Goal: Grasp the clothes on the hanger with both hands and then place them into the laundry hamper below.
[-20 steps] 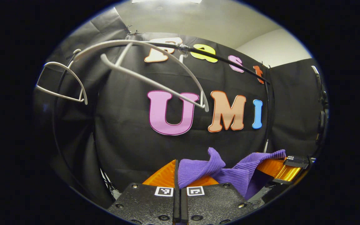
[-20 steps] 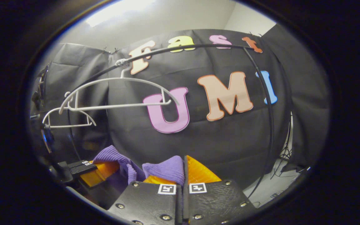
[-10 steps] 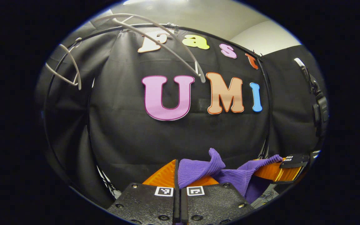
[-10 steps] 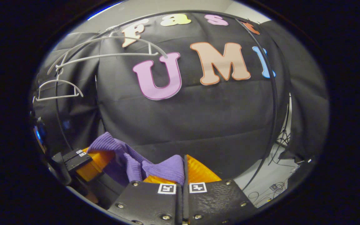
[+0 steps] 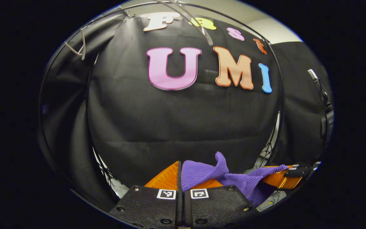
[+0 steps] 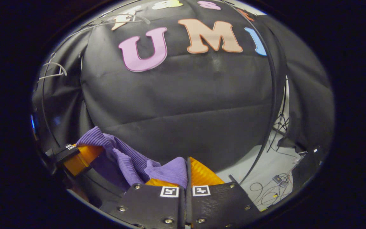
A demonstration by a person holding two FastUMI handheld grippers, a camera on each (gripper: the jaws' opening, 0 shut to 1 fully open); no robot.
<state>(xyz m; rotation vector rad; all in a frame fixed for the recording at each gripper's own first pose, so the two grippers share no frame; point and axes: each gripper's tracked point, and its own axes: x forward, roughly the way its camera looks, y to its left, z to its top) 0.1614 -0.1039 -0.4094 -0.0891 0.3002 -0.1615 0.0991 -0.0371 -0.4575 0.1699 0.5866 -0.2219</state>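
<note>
At the left end of the purple garment (image 5: 202,173), the left tool (image 5: 180,173) is clamped on a bunched fold, and the cloth spans across to the right tool (image 6: 187,171), likewise clamped on its end. High above hang two bare white hangers (image 6: 52,70). To do it well, I judge both hands should descend level, letting go together only once over the hamper.

Left tool (image 5: 180,176) fingers pressed together, gripping; right tool (image 6: 186,173) likewise clamped, side by side.
</note>
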